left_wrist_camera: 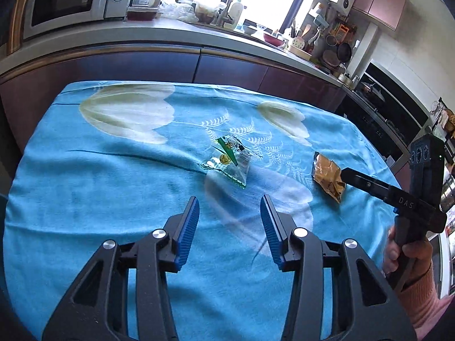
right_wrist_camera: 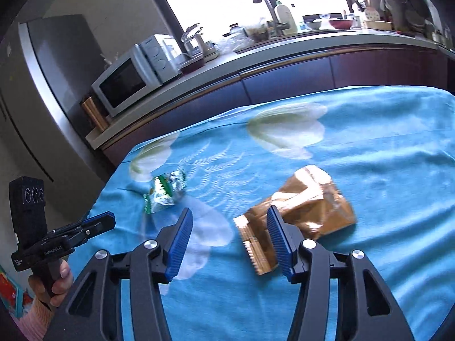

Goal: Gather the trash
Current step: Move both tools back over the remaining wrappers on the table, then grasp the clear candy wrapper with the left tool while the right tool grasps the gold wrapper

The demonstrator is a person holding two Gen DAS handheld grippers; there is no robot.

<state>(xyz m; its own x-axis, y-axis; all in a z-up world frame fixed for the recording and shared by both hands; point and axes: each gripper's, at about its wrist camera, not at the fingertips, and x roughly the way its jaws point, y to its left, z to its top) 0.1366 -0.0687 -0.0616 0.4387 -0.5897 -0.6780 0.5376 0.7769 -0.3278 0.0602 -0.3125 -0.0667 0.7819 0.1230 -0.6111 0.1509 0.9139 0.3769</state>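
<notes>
A clear and green snack wrapper (left_wrist_camera: 229, 157) lies mid-table on the blue flowered cloth (left_wrist_camera: 85, 199), just beyond my open, empty left gripper (left_wrist_camera: 229, 204). A crumpled brown wrapper (left_wrist_camera: 328, 177) lies to its right. My right gripper (right_wrist_camera: 229, 218) is open and low over the cloth, its right finger at the brown wrapper's (right_wrist_camera: 307, 207) near left edge. The green wrapper (right_wrist_camera: 165, 189) shows to the left in the right wrist view, as does the left gripper (right_wrist_camera: 99, 221). The right gripper's tip (left_wrist_camera: 345, 174) touches the brown wrapper in the left wrist view.
A kitchen counter (left_wrist_camera: 170, 31) runs behind the table with a microwave (left_wrist_camera: 68, 0), a tap, jars and dishes. A stove (left_wrist_camera: 378, 105) stands at the right. A fridge (right_wrist_camera: 42, 99) stands at the left of the right wrist view.
</notes>
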